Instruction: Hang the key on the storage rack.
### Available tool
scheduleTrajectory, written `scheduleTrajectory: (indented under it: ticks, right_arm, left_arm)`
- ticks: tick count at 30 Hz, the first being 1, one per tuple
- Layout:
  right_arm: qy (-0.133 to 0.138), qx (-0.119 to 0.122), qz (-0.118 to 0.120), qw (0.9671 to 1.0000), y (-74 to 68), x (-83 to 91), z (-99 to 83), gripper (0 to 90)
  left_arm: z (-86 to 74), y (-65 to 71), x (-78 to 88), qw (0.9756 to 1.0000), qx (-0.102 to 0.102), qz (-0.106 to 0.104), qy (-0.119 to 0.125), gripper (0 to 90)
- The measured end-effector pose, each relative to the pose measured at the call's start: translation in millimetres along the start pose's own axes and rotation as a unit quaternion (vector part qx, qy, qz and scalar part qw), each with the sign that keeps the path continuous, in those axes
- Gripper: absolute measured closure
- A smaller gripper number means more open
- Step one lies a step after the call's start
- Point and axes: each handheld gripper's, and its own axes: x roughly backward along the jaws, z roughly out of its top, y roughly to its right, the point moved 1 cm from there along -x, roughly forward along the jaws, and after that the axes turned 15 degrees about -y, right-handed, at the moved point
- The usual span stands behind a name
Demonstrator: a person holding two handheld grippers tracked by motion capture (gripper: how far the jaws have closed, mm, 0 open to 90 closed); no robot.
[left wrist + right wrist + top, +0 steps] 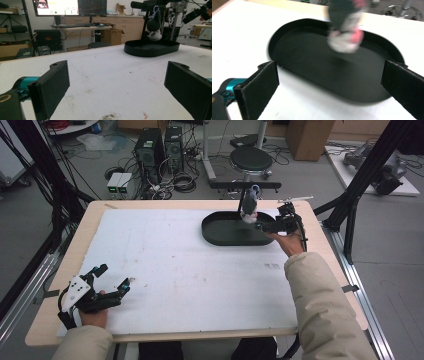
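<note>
Grey plush toy (249, 206) hangs over black tray (215, 234) | right tongs (260, 226) beside, released | left tongs (114, 281) far, released

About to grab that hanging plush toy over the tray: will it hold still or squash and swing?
The plush toy looks soft, so it will probably squash between the jaws. It dangles from a loop above the tray, so a push likely swings it; it is blurred in the right gripper view. Probably light.

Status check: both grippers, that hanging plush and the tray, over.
Left gripper open, low at near-left table edge. Right gripper open beside black oval tray. Grey-and-white plush toy hangs from stand above tray, ungripped. Nothing in the way.
</note>
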Motion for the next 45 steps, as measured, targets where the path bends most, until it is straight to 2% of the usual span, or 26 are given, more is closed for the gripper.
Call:
scheduleTrajectory:
  ticks: [2,3,4,5,6,8,13,15,17,19,23,24,26,28,30,31,35,37,38,40,45]
  right_arm:
    - [0.01,0.022,-0.005,0.9997,-10.9,15.7,-12.5,0.6]
    - [0.01,0.022,-0.005,0.9997,-10.9,15.7,-12.5,0.6]
    - [0.02,0.027,-0.001,0.9994,-13.9,20.9,-18.2,0.6]
    - [0.051,0.043,0.013,0.9977,-19.2,30.9,-31.8,0.6]
    - [0.051,0.043,0.013,0.9977,-19.2,30.9,-31.8,0.6]
    - [0.082,0.067,0.029,0.9939,-22.0,38.6,-45.1,0.6]
    - [0.145,0.115,0.04,0.9818,-27.0,50.8,-72.4,0.6]
    - [0.156,0.122,0.038,0.9794,-28.7,52.9,-80.7,0.6]
    - [0.185,0.127,0.043,0.9735,-29.3,52.4,-90.6,0.6]
    - [0.205,0.129,0.047,0.9691,-28.3,49.0,-100.0,0.6]
    - [0.215,0.125,0.063,0.9666,-24.6,38.9,-118.0,0.6]
    - [0.221,0.125,0.066,0.9651,-23.4,35.8,-122.3,0.6]
    - [0.224,0.122,0.068,0.9646,-21.8,29.3,-130.8,0.6]
    - [0.227,0.126,0.064,0.9636,-19.8,23.4,-138.0,0.6]
    - [0.224,0.122,0.064,0.9649,-18.8,19.3,-144.5,0.5]
    - [0.23,0.121,0.052,0.9642,-17.7,16.9,-149.3,0.6]
    - [0.234,0.118,0.045,0.9639,-17.0,14.3,-156.9,0.6]
    - [0.241,0.117,0.047,0.9625,-16.8,12.7,-163.8,0.6]
    - [0.239,0.111,0.05,0.9633,-16.5,11.4,-167.5,0.6]
    - [0.242,0.107,0.05,0.9629,-14.7,8.4,-174.9,0.6]
    - [0.25,0.113,0.058,0.9598,-15.3,3.0,-188.3,0.6]
  left_arm:
    - [-0.1,-0.4,0.5,1.0,-0.002,-0.001,-0.001,6.5]
    - [-0.2,-0.4,0.4,1.0,-0.002,-0.001,-0.001,6.5]
    - [-0.1,-0.4,0.5,1.0,-0.002,-0.002,-0.001,6.5]
    - [-0.2,-0.3,0.4,1.0,-0.002,-0.001,-0.001,6.4]
    - [-0.1,-0.1,0.4,1.0,-0.002,-0.001,0.0,6.4]
    - [-0.1,-0.3,0.5,1.0,-0.002,-0.002,-0.001,6.5]
    - [-0.3,0.5,0.5,1.0,-0.004,0.0,0.002,6.5]
    - [-0.2,0.5,0.4,1.0,-0.004,0.0,0.002,6.5]
    - [-0.2,0.6,0.5,1.0,-0.005,0.0,0.002,6.5]
    - [-0.2,0.8,0.3,1.0,-0.003,-0.001,0.001,6.5]
    - [0.4,0.3,-1.0,1.0,0.001,0.001,-0.004,6.5]
    - [0.2,0.8,-0.4,1.0,-0.003,0.0,-0.003,6.4]
    - [0.2,0.8,-0.4,1.0,-0.004,0.001,-0.004,6.4]
    - [0.3,0.2,-0.4,1.0,-0.003,0.0,-0.006,6.4]
    - [0.3,0.7,-0.5,1.0,-0.004,0.0,-0.005,6.5]
    - [0.3,0.9,-0.5,1.0,-0.004,0.0,-0.004,6.5]
    - [0.3,0.6,-0.5,1.0,-0.003,0.0,-0.006,6.5]
    - [0.3,0.8,-0.6,1.0,-0.004,0.0,-0.005,6.5]
    - [0.3,0.9,-0.6,1.0,-0.003,0.0,-0.006,6.5]
    - [0.3,0.8,-0.6,1.0,-0.004,0.001,-0.006,6.4]
    - [0.4,0.9,-0.7,1.0,-0.004,0.003,-0.006,6.4]
